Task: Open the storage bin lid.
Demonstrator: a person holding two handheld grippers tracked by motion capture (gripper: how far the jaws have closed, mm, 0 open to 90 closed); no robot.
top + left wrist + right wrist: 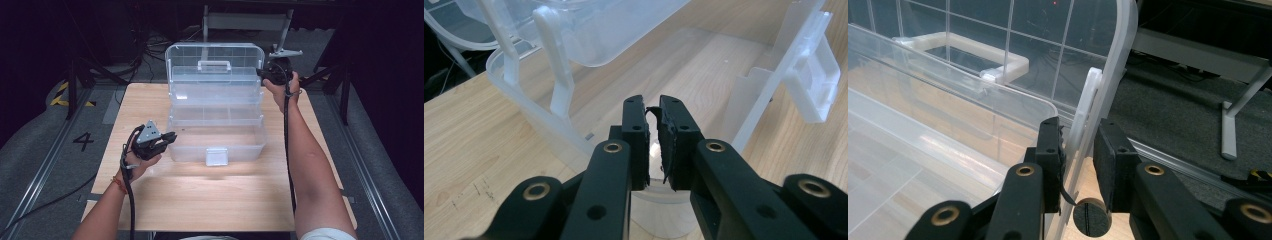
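On the wooden bench (200, 195) a clear plastic toolbox (216, 137) stands open, its latch (216, 156) facing the person. The left gripper (169, 137) is clamped on the near left wall of the box base. Farther back, the right gripper (264, 74) pinches the right edge of the raised lid (215, 57), whose handle (214, 65) faces forward

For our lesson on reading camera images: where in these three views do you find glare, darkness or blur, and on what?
High view: bright glare on the table in front of the clear box, surroundings very dark. Left gripper view: the left gripper is sharp, the box latch washed out. Right gripper view: the lid edge between the right gripper jaws is overexposed, the lid handle soft.
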